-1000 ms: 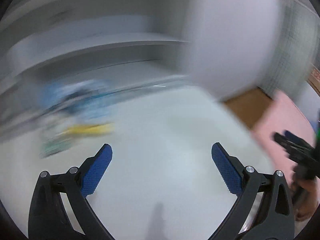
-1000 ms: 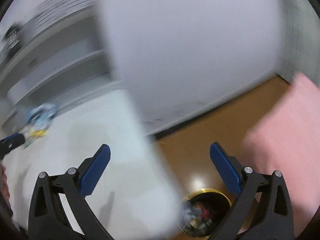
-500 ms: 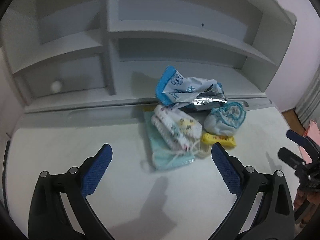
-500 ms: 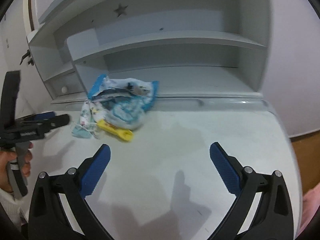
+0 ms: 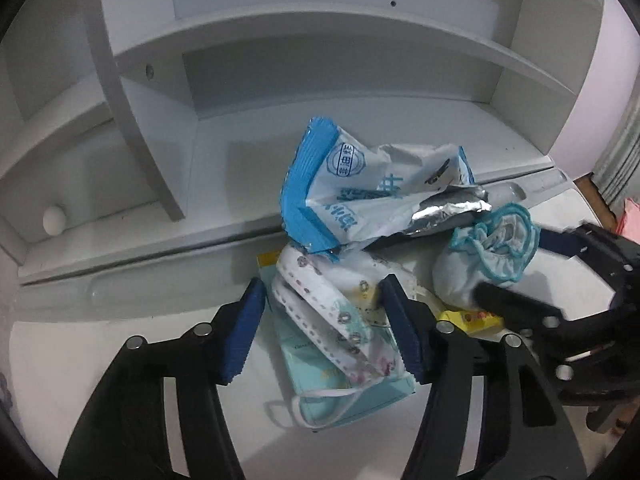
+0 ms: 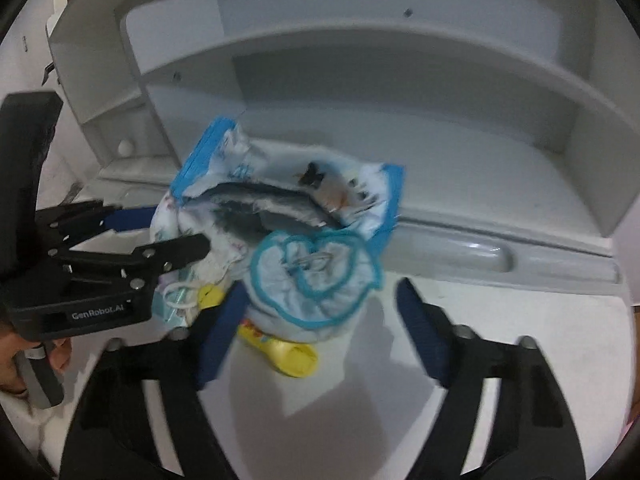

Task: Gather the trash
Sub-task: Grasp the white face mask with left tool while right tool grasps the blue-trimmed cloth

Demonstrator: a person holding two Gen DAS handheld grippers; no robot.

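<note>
A trash pile lies on the white desk (image 5: 100,332). My left gripper (image 5: 324,332) points down over the patterned face masks (image 5: 332,316); its jaws are closing with the masks between them, the left pad still apart. A pale teal mask (image 5: 352,396) lies under them. A torn blue-white snack bag (image 5: 360,188) sits behind. My right gripper (image 6: 320,332) is closing around a crumpled light-blue cap with teal trim (image 6: 316,280), its right pad clear of it. A yellow wrapper (image 6: 290,354) lies beneath. Each gripper shows in the other's view: the right gripper (image 5: 512,266) and the left gripper (image 6: 180,228).
A white shelf unit (image 5: 280,80) rises right behind the pile, with a grooved ledge (image 6: 480,248) at its base. A small white knob (image 5: 54,220) sits in the lower left cubby. A person's hand (image 6: 12,368) holds the left gripper's handle.
Both grippers have swung from blurred views of the room to the trash pile and closed in on it. Their jaws have narrowed, the left around the masks, the right around the blue cap.
</note>
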